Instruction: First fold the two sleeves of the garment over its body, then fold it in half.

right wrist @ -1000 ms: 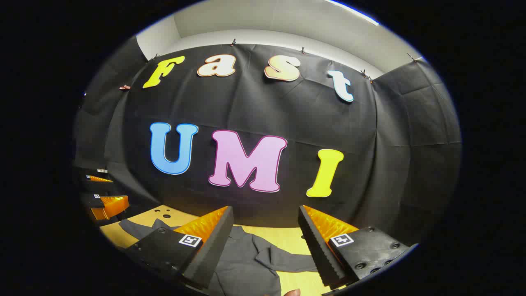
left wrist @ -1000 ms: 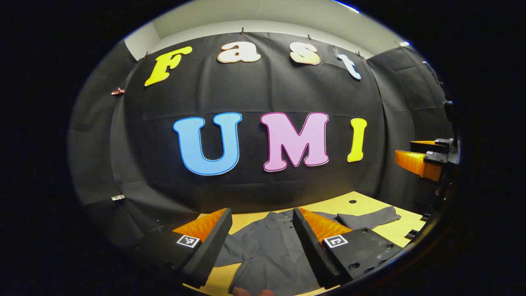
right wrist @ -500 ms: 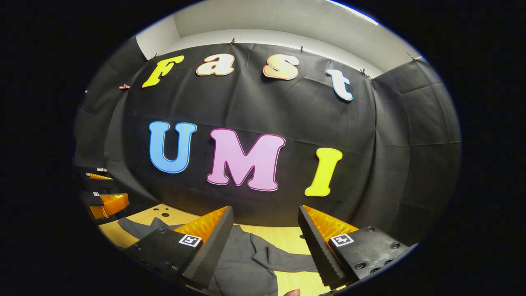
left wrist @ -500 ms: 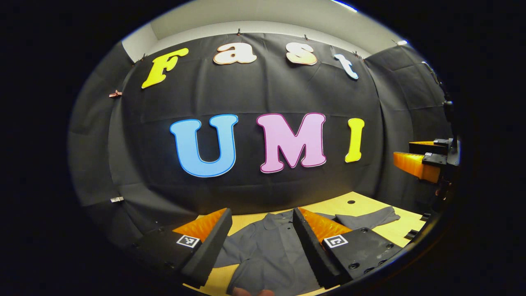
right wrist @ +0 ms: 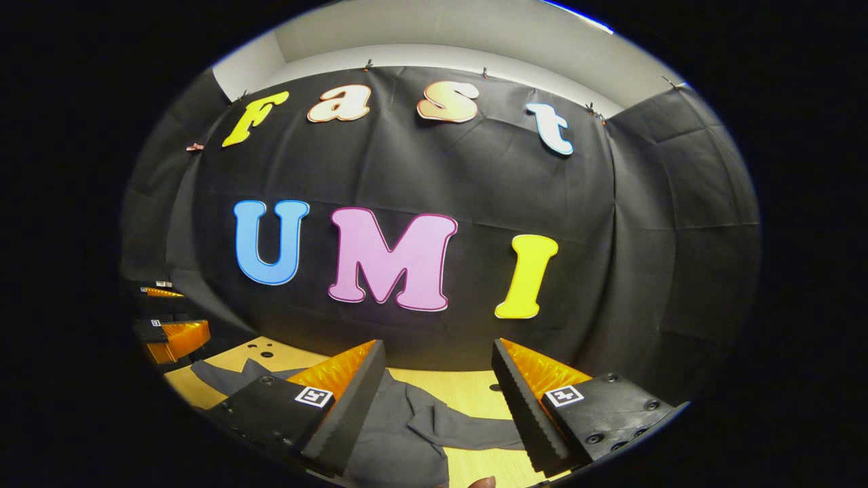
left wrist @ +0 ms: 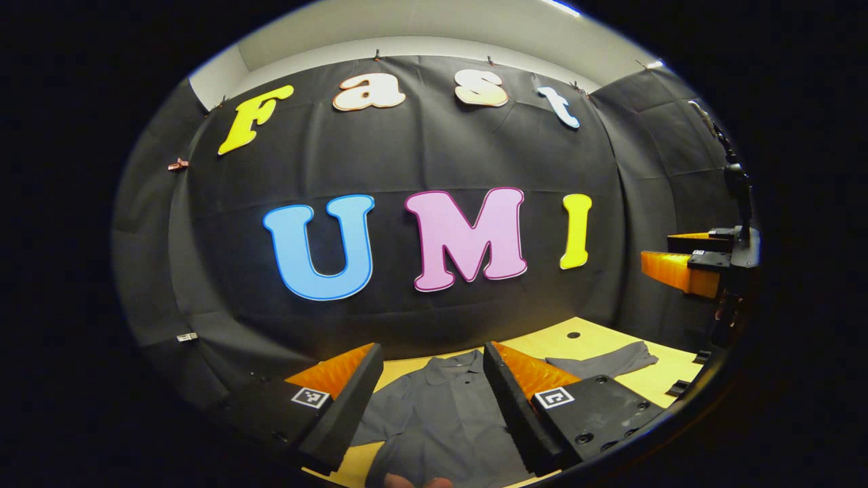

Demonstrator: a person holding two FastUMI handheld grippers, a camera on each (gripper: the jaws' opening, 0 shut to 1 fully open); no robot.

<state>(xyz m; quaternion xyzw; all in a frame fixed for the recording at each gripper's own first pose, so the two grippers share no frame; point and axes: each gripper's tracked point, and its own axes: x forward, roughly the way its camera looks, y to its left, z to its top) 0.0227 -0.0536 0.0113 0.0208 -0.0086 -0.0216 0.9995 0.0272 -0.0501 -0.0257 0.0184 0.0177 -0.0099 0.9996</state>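
Lying flat on the yellow wooden table [left wrist: 668,369], the dark grey garment [left wrist: 444,417] is spread out with its collar toward the black cloth wall [left wrist: 420,156]. Neither sleeve is folded over the body yet.

Left gripper view: left gripper [left wrist: 430,393] held above the table, jaws wide apart, nothing between the pads. The garment's body and collar show through the gap between the two fingers, below and beyond them, not touching. One sleeve [left wrist: 603,359] extends out past the right-hand finger, flat on the table. The right gripper [left wrist: 681,261] shows at the far right edge, raised well above the table and well apart from the garment; its two orange fingers have a gap between them. A fingertip-like shape sits at the bottom edge of this view; too cropped to say more.

Right gripper view: right gripper [right wrist: 437,400] also held above the table, jaws wide apart, empty. The garment [right wrist: 400,440] lies under and between the fingers, with a sleeve [right wrist: 475,434] running toward the right-hand finger; no contact seen. The other sleeve end [right wrist: 213,376] reaches to the left. The left gripper [right wrist: 169,318] shows at the left edge, raised.
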